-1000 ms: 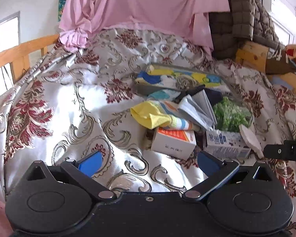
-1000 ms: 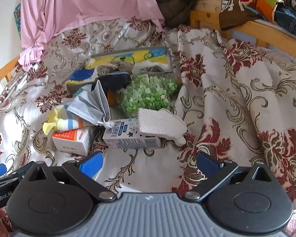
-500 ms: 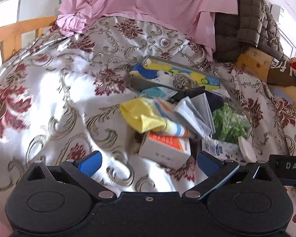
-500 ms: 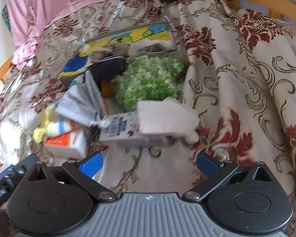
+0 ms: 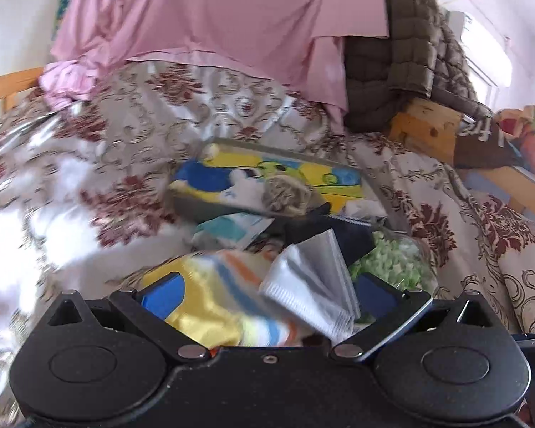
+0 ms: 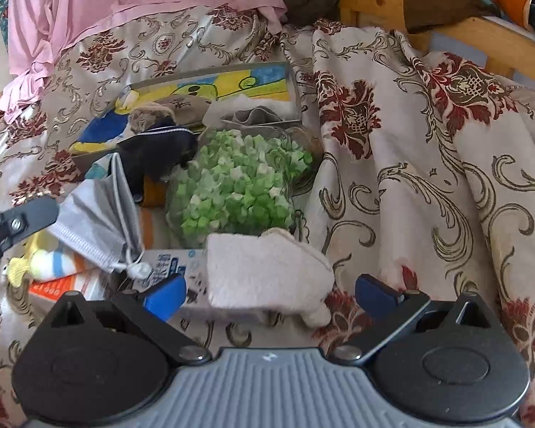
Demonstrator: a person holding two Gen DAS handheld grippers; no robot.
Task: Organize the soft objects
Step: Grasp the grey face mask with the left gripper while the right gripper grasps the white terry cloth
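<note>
Presently, the shallow grey tray (image 6: 295, 82) with the cartoon-printed floor lies on the brocade bedspread (image 6: 428, 149) and serves as landmark. Inside it rest a grey felt piece (image 6: 256, 113), a white wad and a tan knitted item (image 5: 285, 194); its long axis runs left to right across both views.

Just in front of the tray lies a clear bag of green foam cubes (image 6: 239, 185), with a navy fabric pouch (image 6: 157, 149) at its left, touching it. Nearer still than the bag, a pale fleece mitt-shaped piece (image 6: 264, 278) lies on a printed carton (image 6: 167, 267), its long axis crosswise, narrow end to the right.

The right tool (image 6: 271, 294) stands released, blue pads wide apart on either side of the fleece piece, not touching it.

Left of the bag, a grey pleated face mask (image 5: 314, 285) lies tilted atop a yellow striped sock (image 5: 210, 303); the sock's toe end points left, and it lies over an orange-and-white box (image 6: 64, 283). The left tool (image 5: 267, 297) is likewise released, fingers spread around the sock and mask; contact cannot be determined, as that view is blurred.
</note>
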